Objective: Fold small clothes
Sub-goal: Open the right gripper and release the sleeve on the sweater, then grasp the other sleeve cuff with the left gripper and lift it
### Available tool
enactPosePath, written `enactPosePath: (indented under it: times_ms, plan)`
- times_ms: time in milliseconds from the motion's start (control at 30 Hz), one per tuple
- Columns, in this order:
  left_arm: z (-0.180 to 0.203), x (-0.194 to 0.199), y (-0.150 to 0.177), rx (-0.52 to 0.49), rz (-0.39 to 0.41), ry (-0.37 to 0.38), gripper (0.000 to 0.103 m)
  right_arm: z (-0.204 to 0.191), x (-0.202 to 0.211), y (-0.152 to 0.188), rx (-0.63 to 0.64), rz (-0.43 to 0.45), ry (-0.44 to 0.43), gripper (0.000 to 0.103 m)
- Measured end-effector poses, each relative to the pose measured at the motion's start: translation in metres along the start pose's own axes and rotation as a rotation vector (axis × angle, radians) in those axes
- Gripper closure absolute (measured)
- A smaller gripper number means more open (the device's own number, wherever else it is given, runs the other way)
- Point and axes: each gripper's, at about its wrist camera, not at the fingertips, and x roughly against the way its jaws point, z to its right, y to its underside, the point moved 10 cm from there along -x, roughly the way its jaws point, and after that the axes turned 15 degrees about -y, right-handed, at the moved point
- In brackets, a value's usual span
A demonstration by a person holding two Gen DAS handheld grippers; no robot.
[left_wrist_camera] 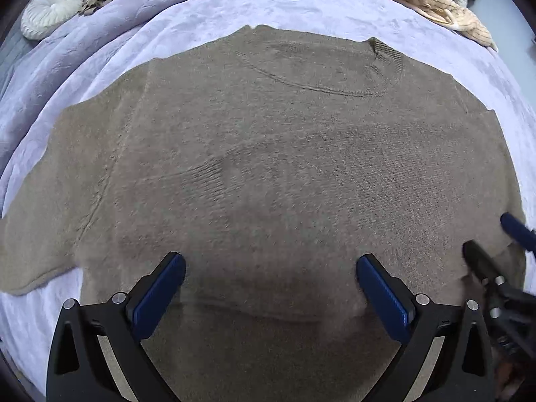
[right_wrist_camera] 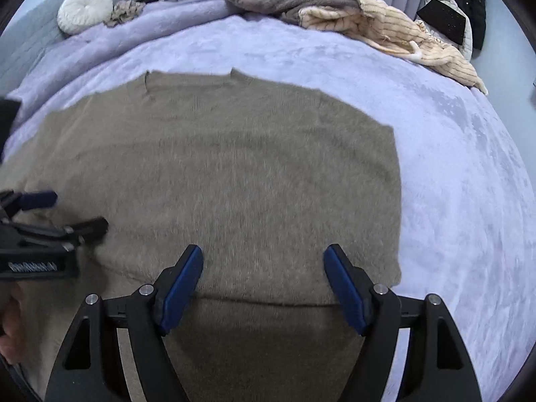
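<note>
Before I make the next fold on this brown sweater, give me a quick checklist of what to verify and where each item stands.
1. Left claw open, nothing pinched: ok.
2. Right claw open, nothing pinched: ok.
3. Sweater lying flat on the purple blanket: ok, with only a shallow ridge of fabric between the claws.
4. One sleeve already folded across the body: ok, its ribbed cuff rests on the chest.
5. Left sleeve folded in: not ok, it lies spread out.
6. Other clothes clear of the sweater: ok, piled at the far edge.
</note>
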Motion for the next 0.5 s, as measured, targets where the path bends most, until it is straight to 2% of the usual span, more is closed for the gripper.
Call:
enactPosePath:
  times_ms: [67,200,333,400,500]
  plan:
    - [-0.007,0.016,0.006,0.016,0.031,0.021,0.000,-0.002,0.007,0.004,-0.008,0.018,0.024,0.024]
    - [-0.038,0.030,0.023,0.085,0.052,0.045,0.000,-0.016,0.033,-0.002,-0.061,0.082,-0.019,0.024]
    - [-0.083,0.033,0.030,0.186,0.087,-0.003,0.000,-0.044,0.037,-0.004,-0.059,0.104,-0.050,0.024]
    - [-0.114,0.033,0.033,0.241,0.100,-0.015,0.000,-0.075,0.028,0.002,-0.046,0.087,-0.097,0.024]
    - [-0.159,0.038,0.034,0.343,0.139,-0.060,0.000,-0.097,0.019,0.006,-0.018,0.060,-0.113,0.024]
